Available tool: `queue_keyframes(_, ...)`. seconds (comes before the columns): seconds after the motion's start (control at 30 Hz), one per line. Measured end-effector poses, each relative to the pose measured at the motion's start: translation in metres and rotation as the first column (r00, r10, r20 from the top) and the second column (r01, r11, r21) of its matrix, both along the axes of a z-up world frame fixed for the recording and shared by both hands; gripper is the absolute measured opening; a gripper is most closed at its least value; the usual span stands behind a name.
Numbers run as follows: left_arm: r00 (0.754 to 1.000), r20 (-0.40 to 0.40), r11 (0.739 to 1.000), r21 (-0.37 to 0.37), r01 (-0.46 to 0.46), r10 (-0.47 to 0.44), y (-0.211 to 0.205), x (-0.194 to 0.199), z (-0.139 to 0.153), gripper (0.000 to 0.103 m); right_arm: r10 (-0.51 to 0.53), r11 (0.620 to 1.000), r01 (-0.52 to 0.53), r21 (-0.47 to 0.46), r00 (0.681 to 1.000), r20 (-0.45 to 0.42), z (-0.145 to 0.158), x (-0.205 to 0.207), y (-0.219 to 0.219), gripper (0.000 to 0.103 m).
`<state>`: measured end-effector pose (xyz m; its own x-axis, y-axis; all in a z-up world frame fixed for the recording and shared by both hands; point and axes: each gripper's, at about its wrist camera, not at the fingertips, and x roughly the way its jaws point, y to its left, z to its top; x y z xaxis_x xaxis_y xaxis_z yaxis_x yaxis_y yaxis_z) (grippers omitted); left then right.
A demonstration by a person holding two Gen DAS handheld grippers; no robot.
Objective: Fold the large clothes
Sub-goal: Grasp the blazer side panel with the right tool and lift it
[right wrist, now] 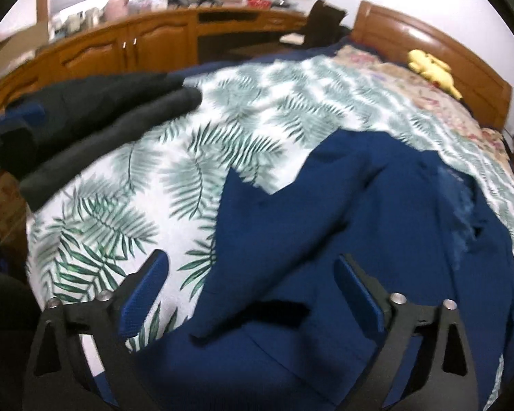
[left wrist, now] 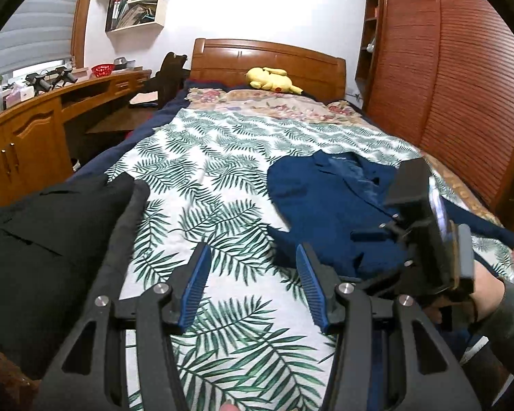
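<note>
**Workstation status: blue jacket on bed, both grippers unloaded**

**Setting.** The work surface is a bed covered with a white sheet printed with green palm fronds [left wrist: 202, 171]. All positions below are given relative to this sheet. A wooden headboard closes its far end, with a yellow plush toy [left wrist: 272, 80] lying just before it. A wooden cabinet run stands beyond one long side and a slatted wooden wardrobe beyond the other.

**Left wrist view.** The left gripper [left wrist: 253, 284] hangs over the near middle of the sheet. Its blue ribbed pads stand partly apart with only bare sheet between them; nothing is grasped. The dark blue woven suit jacket [left wrist: 329, 212] lies spread on the wardrobe side of the sheet, collar toward the headboard, clear of these jaws. A black garment [left wrist: 41, 239] lies heaped at the opposite, cabinet-side edge. The right gripper [left wrist: 425, 239] is seen from behind above the jacket's near part, held in a person's hand [left wrist: 486, 291].

**Right wrist view.** The picture is motion-blurred. The right gripper [right wrist: 250, 294] points down at the jacket [right wrist: 342, 205], its jaws set wide and released; blue cloth lies beneath and between them, but the pads do not press on it. A long narrow fold, probably a sleeve [right wrist: 291, 250], runs diagonally from near the jaws toward the headboard end.

**Assessment.** The right gripper is the nearer tool, directly above the jacket. The left must travel sideways toward the wardrobe to reach it. The fold has apparently not yet begun.
</note>
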<state>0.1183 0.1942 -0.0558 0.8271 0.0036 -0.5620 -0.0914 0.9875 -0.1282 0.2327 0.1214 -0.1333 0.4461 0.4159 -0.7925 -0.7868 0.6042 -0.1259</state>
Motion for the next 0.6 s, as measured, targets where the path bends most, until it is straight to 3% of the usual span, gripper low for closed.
queue_keyframes(0.1,1.000,-0.012,1.000,-0.013,0.009,-0.009,0.001,0.002,-0.003,0.051,0.005,0.996,-0.002,-0.087,0.999,0.034,-0.019,0.005,0.006,0.066)
queue_keyframes(0.13,1.000,-0.018,1.000,-0.013,0.013,-0.013,0.000,0.004,-0.005,0.051,0.009,0.996,-0.005,-0.092,0.999,0.040,-0.019,0.007,0.003,0.050)
queue_keyframes(0.23,1.000,-0.022,1.000,-0.009,0.021,-0.021,-0.005,0.007,-0.006,0.051,-0.001,0.999,0.003,-0.053,0.999,0.048,-0.006,0.015,-0.011,0.019)
queue_keyframes(0.3,0.999,-0.024,0.999,-0.012,0.031,-0.032,-0.010,0.010,-0.007,0.051,-0.015,1.000,0.016,-0.015,0.996,0.083,0.010,0.018,-0.023,0.013)
queue_keyframes(0.43,0.998,-0.033,0.999,0.001,0.050,-0.050,-0.022,0.016,-0.008,0.051,-0.087,0.995,0.080,0.060,0.986,0.139,0.042,0.030,-0.057,0.010)
queue_keyframes(0.6,0.996,-0.046,0.997,0.005,0.082,-0.082,-0.038,0.025,-0.010,0.051,-0.291,0.954,0.273,0.123,0.942,0.170,0.069,0.068,-0.127,0.010)
